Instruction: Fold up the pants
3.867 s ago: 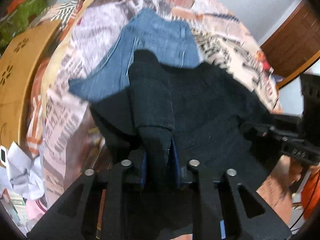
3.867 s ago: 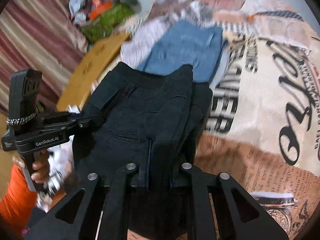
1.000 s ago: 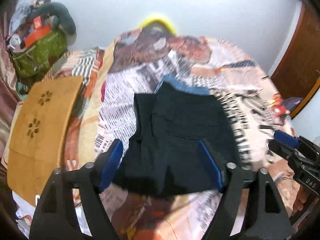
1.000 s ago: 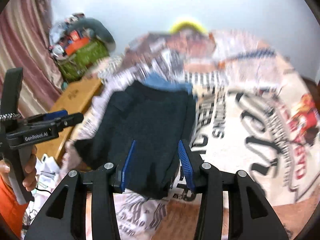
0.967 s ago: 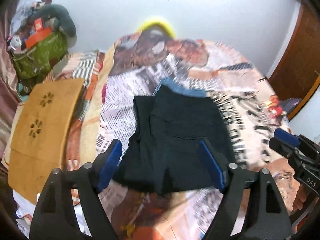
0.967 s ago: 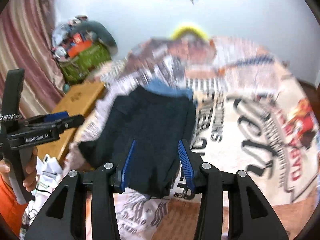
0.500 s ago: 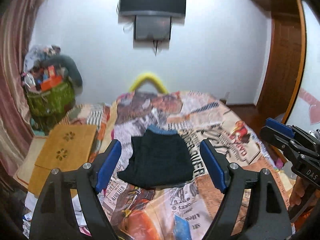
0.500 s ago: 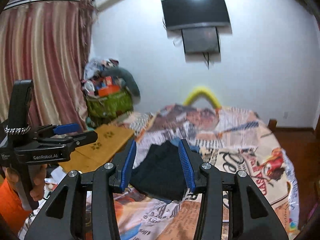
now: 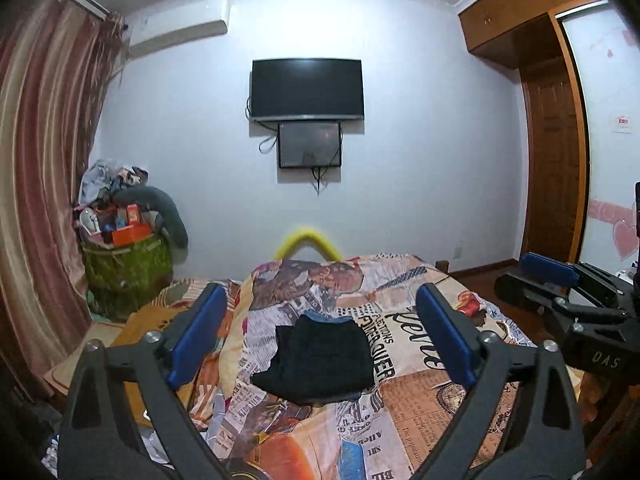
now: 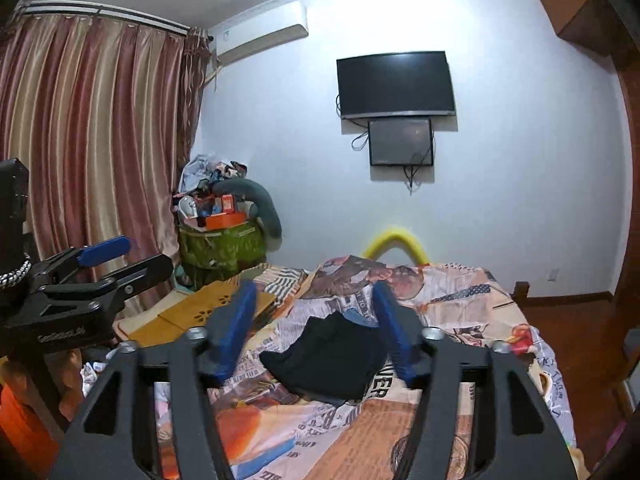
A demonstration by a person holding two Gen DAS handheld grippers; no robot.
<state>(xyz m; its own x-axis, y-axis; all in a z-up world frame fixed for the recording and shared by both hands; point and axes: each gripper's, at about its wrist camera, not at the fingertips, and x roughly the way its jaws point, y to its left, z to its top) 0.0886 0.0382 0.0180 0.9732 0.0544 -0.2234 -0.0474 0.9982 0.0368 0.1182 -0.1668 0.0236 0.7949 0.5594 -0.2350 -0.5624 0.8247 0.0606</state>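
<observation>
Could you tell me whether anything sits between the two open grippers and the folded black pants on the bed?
Nothing visible does: the black pants lie on the bedspread, ahead of the left gripper and right gripper.

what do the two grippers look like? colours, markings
Both are matte black plastic with cut-out finger frames, silver screws and blue pads. Left gripper reads "GenRobot.AI" in white on its body, with a braided cord above; right gripper shows "DAS" lettering. An orange sleeve shows below the left one.

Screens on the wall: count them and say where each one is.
2. A large TV is mounted high on the far wall; a smaller screen hangs directly below it, touching its lower edge. Both are dark. None seem hidden.
</observation>
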